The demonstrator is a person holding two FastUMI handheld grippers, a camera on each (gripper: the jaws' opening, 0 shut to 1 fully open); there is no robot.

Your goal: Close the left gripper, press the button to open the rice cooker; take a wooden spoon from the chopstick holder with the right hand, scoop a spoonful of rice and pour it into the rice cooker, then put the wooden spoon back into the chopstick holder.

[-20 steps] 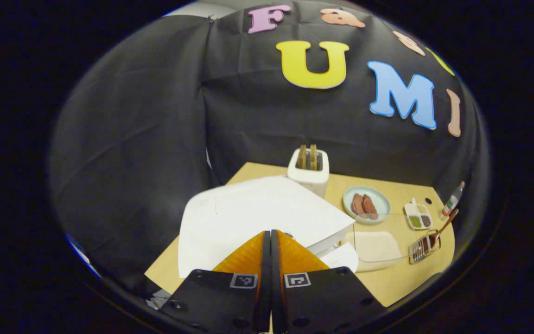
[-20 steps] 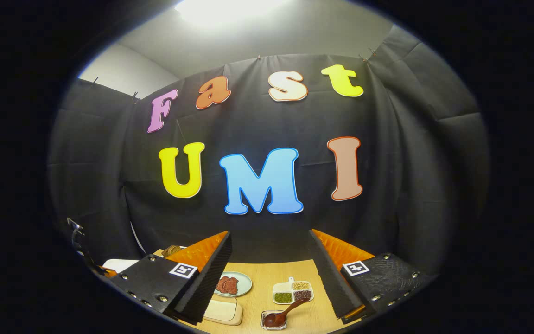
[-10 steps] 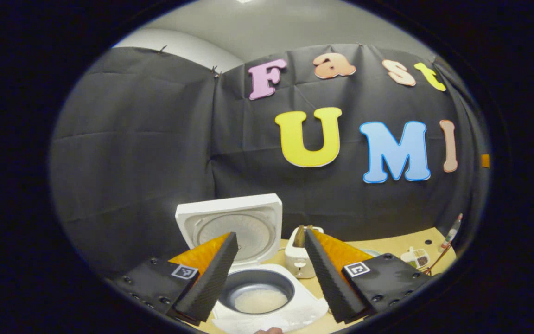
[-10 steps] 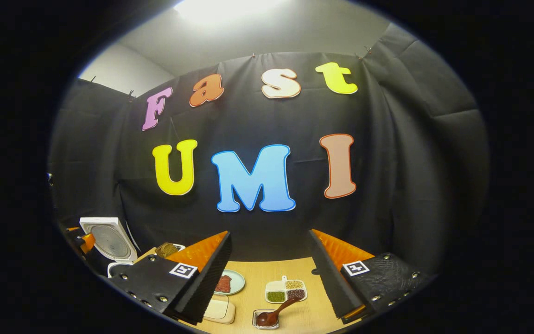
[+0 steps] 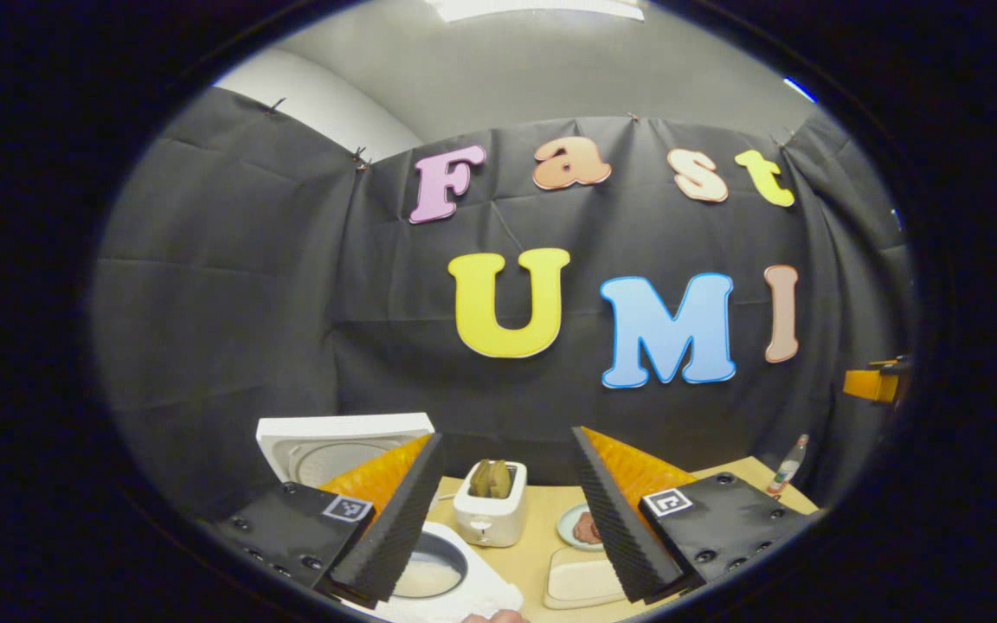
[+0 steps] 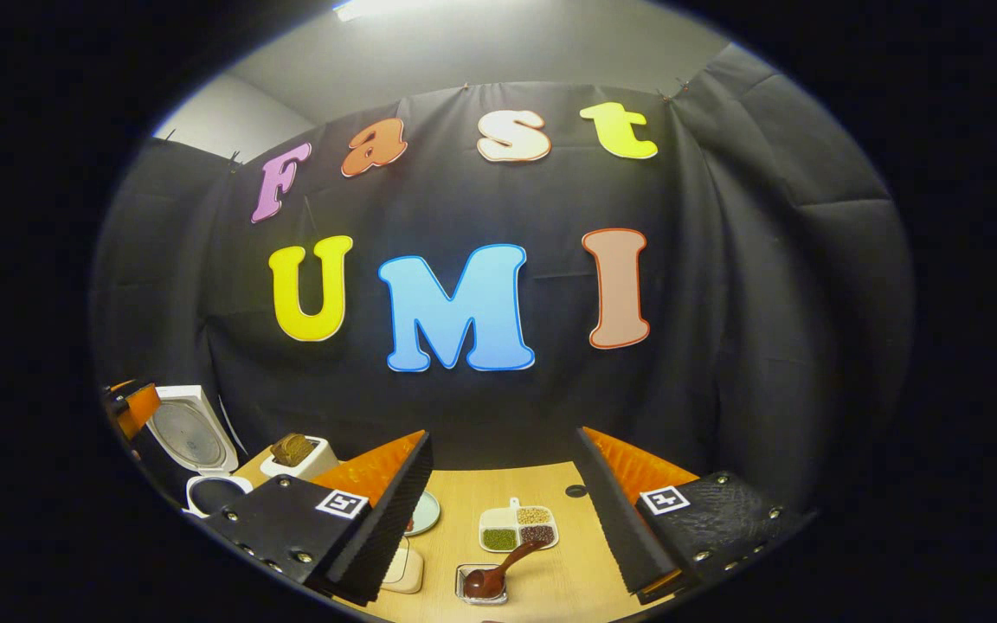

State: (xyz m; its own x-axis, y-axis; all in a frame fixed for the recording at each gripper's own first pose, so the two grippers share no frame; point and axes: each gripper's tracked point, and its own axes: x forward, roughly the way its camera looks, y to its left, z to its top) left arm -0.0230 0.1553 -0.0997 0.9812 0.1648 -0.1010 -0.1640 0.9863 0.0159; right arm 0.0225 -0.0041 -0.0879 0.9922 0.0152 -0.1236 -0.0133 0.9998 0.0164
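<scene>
Cooker open; spoon not yet taken.
Cooker (image 6: pixel 204 459), lid raised, stands at counter (image 6: pixel 498 493) left; spoon (image 6: pixel 498 575) leans in holder (image 6: pixel 479 585) centre. Both tongs (image 5: pixel 503 510) (image 6: pixel 503 510) released. Risk: holder may tip if spoon is gripped off-centre.

A staged kitchen booth: black cloth walls (image 6: pixel 767 285) behind a wooden table (image 6: pixel 550 502) with a toaster (image 5: pixel 490 515).

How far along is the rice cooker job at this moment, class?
Done: the rice cooker stands with its lid up. In hand: nothing; the left gripper and right gripper are open and empty. Left: the wooden spoon sits in its holder; taking, scooping, pouring, returning.
</scene>
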